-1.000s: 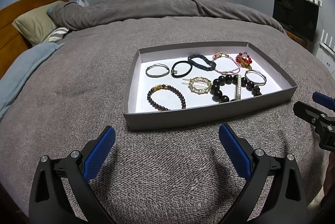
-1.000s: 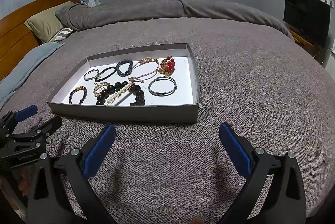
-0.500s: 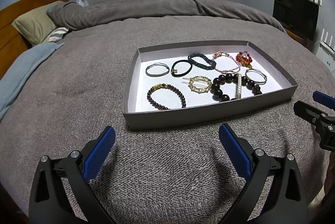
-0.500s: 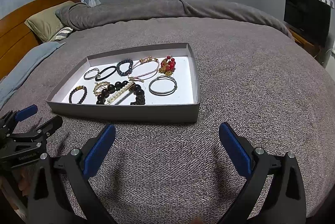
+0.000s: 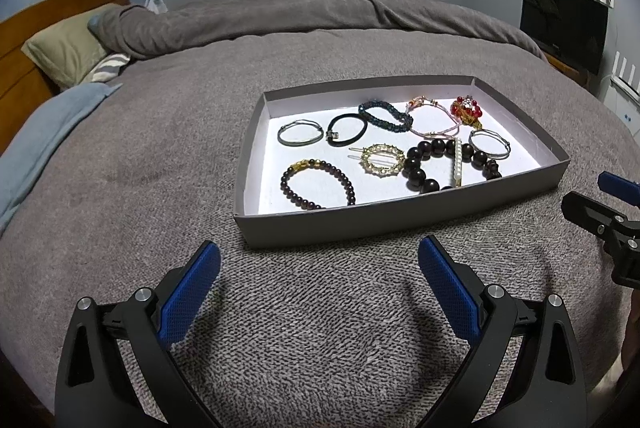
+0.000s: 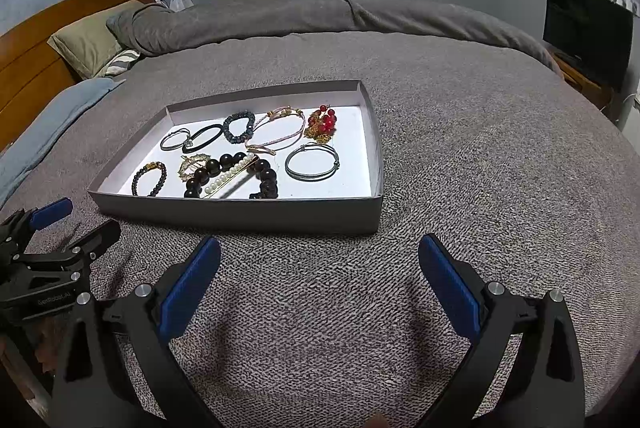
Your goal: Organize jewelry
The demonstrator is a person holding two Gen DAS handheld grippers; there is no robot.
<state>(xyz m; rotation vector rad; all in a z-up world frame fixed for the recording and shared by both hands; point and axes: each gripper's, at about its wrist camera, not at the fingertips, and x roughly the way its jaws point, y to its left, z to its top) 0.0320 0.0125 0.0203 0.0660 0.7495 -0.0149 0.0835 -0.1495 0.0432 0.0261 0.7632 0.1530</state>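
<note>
A shallow grey tray (image 5: 400, 218) (image 6: 240, 218) with a white floor lies on the grey bed cover. Inside lie a dark bead bracelet (image 5: 318, 184) (image 6: 149, 178), a gold ring clip (image 5: 383, 158), a big black bead bracelet (image 5: 424, 168) (image 6: 228, 170) with a pearl bar (image 5: 457, 164) across it, silver bangles (image 5: 300, 133) (image 6: 312, 167), a black hair tie (image 5: 347, 130), a blue braided bracelet (image 5: 380, 115), a pink cord bracelet (image 6: 280, 132) and red beads (image 6: 322, 124). My left gripper (image 5: 320, 288) and right gripper (image 6: 320, 288) hover open just short of the tray, holding nothing.
The bed cover (image 5: 160, 148) spreads all round the tray. Pillows (image 5: 68, 48) and a wooden headboard (image 5: 24, 40) are at the far left, a folded duvet (image 5: 320, 12) at the back, a dark screen (image 5: 564, 24) at the right.
The left wrist view has shifted a hair, so the tray sits marginally lower in it. Nothing else moved; both grippers stay open.
</note>
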